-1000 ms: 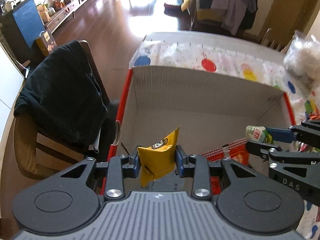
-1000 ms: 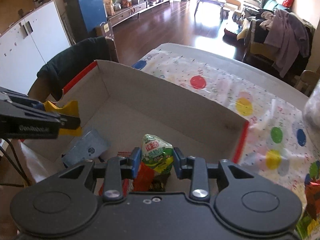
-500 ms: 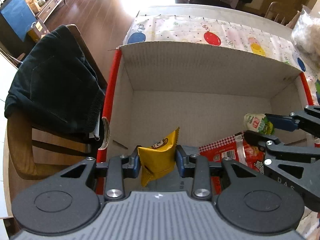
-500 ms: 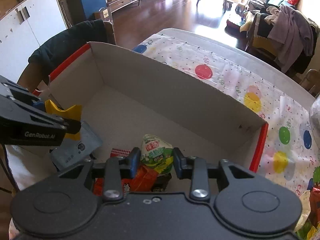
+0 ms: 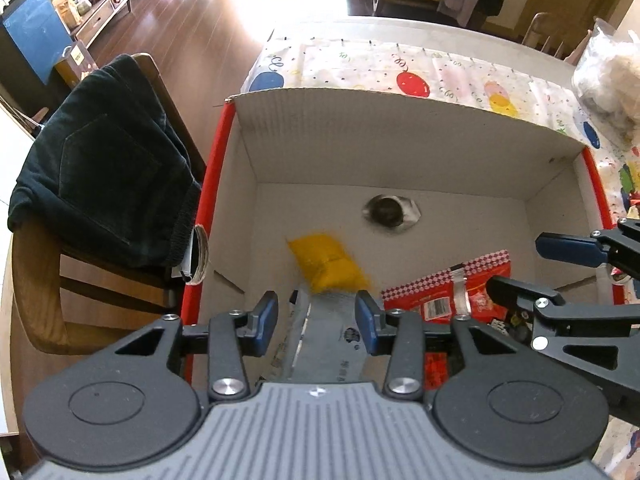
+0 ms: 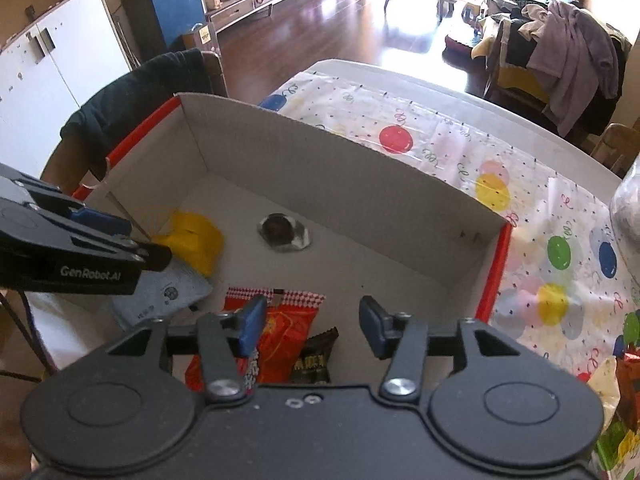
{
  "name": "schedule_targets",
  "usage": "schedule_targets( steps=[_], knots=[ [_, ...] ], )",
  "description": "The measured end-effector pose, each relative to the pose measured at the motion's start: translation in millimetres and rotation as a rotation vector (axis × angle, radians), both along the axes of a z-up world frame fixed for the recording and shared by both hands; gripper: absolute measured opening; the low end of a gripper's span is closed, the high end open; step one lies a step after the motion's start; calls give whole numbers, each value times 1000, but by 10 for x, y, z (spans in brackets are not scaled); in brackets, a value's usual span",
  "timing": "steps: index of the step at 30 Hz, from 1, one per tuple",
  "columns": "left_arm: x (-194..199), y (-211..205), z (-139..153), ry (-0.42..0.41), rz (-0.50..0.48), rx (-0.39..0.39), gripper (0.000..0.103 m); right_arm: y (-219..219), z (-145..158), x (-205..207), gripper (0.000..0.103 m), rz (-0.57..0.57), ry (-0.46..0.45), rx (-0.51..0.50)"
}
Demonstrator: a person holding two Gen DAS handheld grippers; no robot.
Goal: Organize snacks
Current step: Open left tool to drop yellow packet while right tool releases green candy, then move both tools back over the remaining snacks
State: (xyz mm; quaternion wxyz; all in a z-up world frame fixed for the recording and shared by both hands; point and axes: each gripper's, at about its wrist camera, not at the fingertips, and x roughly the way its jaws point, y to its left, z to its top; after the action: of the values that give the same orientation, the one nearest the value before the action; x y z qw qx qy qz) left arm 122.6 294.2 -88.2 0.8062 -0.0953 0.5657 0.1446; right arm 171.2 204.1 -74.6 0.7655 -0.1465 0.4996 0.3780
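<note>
— Looking down into the cardboard box [image 5: 384, 148], what do you see?

— A yellow snack bag [image 5: 330, 262] is blurry, near the left side of the box floor. It touches the far end of a grey packet [image 5: 326, 332].

— Is the left gripper [image 5: 316, 314] holding it?

— No. Its jaws are opening. Nothing is pinched between them. The grey packet just shows through the gap, down on the box floor.

— And the right gripper [image 6: 310, 326]?

— Its jaws are opening too. Nothing is between the blue pads. Under them I see a red snack bag [image 6: 280, 332] and a dark little packet [image 6: 314, 358] lying in the box.

— What is that round thing in the middle?

— A small snack [image 6: 285, 233] with a silvery edge and a dark middle. It is blurry, on the box floor, apart from the yellow bag. I cannot tell more.

— Where is the box?

— On the desk [image 6: 452, 88], on a cloth with coloured dots [image 6: 520, 240]. The box has red edges.

— Anything next to it?

— A wooden chair [image 5: 44, 304] on the left with dark clothes [image 5: 104, 176] hung over it. A clear plastic bag [image 5: 608, 76] sits at the far right of the desk.
</note>
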Motion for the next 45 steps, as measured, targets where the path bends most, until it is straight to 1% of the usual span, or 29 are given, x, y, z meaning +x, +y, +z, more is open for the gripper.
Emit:
schedule_targets(
  steps=[1,5,8,10,12,13,15,17,18,19,23,26,30,33,36,38,40,45],
  knots=[
    [-9,-11,19,-8,1,-1,45,-21,18,-2,54,-4,2,7],
    [-62,-58,111,-43,-7,-3,47,-111,126,-35,65,-19,-4,40],
    [-115,-105,193,-73,-13,-6,52,-193,219,-67,68,-27,-14,63],
    [-157,-145,256,-95,-16,-3,57,-247,269,-79,71,-35,-17,76],
    [-194,-191,310,-113,-24,8,60,-322,326,-94,74,-46,-17,96],
    [-218,-220,343,-124,-29,16,60,-356,354,-108,75,-52,-17,105],
    [-255,-266,399,-144,-38,25,61,-440,409,-112,79,-67,-15,127],
    [-295,-316,459,-167,-42,29,63,-519,464,-127,82,-78,-14,148],
    [-318,-340,490,-180,-44,31,66,-559,492,-138,83,-80,-16,156],
    [-339,-370,523,-194,-46,34,67,-590,516,-152,83,-83,-20,163],
    [-420,-486,644,-241,-62,42,68,-745,636,-221,88,-90,-39,207],
    [-494,-586,726,-278,-76,45,72,-887,727,-281,92,-92,-59,242],
    [-596,-743,831,-336,-94,44,74,-1082,818,-349,97,-102,-72,287],
    [-673,-865,889,-380,-110,42,76,-1240,868,-395,99,-108,-90,312],
    [-753,-1016,949,-437,-111,63,82,-1437,922,-467,103,-115,-131,337],
    [-789,-1147,970,-470,-126,75,82,-1576,936,-496,103,-123,-141,352],
    [-794,-1279,971,-484,-154,73,84,-1698,936,-514,103,-132,-137,360],
    [-751,-1576,922,-495,-199,35,85,-2039,880,-553,103,-146,-131,366]
  ],
)
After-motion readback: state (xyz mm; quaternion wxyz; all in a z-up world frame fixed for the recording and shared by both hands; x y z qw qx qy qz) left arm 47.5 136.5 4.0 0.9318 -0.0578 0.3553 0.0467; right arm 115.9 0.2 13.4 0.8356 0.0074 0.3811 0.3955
